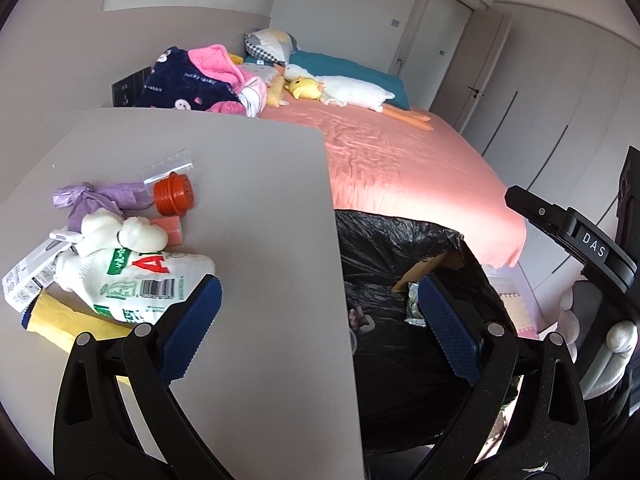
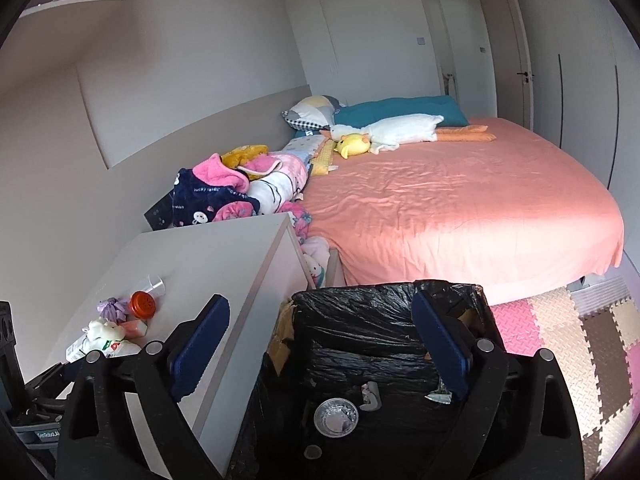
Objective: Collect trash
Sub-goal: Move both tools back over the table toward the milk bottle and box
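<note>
Trash: your pile sits on tabletop (image 1: pixel 260 200), white pouch (image 1: pixel 136 276) lying flat, red "A", barcode.
Bin (image 2: pixel 380 320): black-lined, beside tabletop.
Left hand-held gripper (image 1: pixel 320 328): spread, empty.
Right hand-held gripper (image 2: pixel 320 344): spread, empty, over bin.

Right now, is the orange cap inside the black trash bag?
No, the orange cap sits on the grey table, beside the black trash bag.
</note>
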A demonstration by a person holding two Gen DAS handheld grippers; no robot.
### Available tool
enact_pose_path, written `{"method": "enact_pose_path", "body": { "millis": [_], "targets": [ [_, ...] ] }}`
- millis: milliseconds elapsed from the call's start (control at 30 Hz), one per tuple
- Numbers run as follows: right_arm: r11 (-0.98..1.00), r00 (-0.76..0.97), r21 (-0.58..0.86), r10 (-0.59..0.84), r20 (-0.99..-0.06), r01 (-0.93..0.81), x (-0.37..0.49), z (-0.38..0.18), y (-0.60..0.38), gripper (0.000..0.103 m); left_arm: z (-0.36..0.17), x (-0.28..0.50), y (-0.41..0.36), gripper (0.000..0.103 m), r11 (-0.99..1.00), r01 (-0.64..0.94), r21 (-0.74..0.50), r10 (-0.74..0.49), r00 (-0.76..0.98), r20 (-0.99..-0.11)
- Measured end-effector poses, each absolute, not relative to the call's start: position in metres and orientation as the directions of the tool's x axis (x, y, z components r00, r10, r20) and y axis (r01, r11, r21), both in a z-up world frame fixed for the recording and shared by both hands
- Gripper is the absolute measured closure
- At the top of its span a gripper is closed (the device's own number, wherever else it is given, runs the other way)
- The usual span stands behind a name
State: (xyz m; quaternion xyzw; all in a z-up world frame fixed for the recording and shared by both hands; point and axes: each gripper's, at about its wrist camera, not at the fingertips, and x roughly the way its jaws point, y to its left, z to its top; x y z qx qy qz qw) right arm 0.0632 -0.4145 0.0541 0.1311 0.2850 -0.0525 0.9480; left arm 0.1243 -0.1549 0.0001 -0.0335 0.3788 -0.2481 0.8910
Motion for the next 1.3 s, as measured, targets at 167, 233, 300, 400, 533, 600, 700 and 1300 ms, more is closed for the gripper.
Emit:
{"method": "enact_pose_path", "body": {
  "millis": [167,233,300,400,533,600,700,1300],
  "targets": [
    [0.971,0.847,0.199,-0.006,-0.532,0.132,0.066,0.057,-0.395,0.003,0.001,0.126,-0.136,0.008,0.891,0.389,-0.235,-0.44,0.609,-0.661],
    [0.973,0.845,0.199,0.004,-0.535,0.121,0.069,0.057,-0.389,0.003,0.001,0.126,-0.127,0.008,0.897,0.375,-0.233,-0.429,0.616,-0.661],
    [0.974,0.842,0.196,0.012,-0.539,0.111,0.073,0.056,-0.382,0.003,0.001,0.127,-0.118,0.008,0.904,0.36,-0.232,-0.418,0.624,-0.66],
    [0.976,0.838,0.196,0.031,-0.545,0.092,0.077,0.054,-0.372,0.003,0.0,0.129,-0.105,0.008,0.912,0.34,-0.229,-0.402,0.633,-0.661],
    [0.979,0.83,0.196,0.058,-0.554,0.062,0.084,0.052,-0.357,0.003,0.0,0.129,-0.089,0.008,0.924,0.312,-0.221,-0.376,0.645,-0.665],
    [0.98,0.827,0.195,0.071,-0.558,0.046,0.086,0.05,-0.35,0.003,-0.001,0.13,-0.08,0.008,0.929,0.302,-0.213,-0.364,0.649,-0.668],
    [0.981,0.822,0.196,0.102,-0.56,0.012,0.091,0.05,-0.339,0.003,-0.001,0.131,-0.068,0.008,0.937,0.283,-0.206,-0.346,0.657,-0.67],
    [0.976,0.784,0.154,0.214,-0.583,-0.152,0.121,0.042,-0.264,0.003,-0.012,0.145,0.001,0.008,0.967,0.162,-0.196,-0.254,0.674,-0.694]
  ]
}}
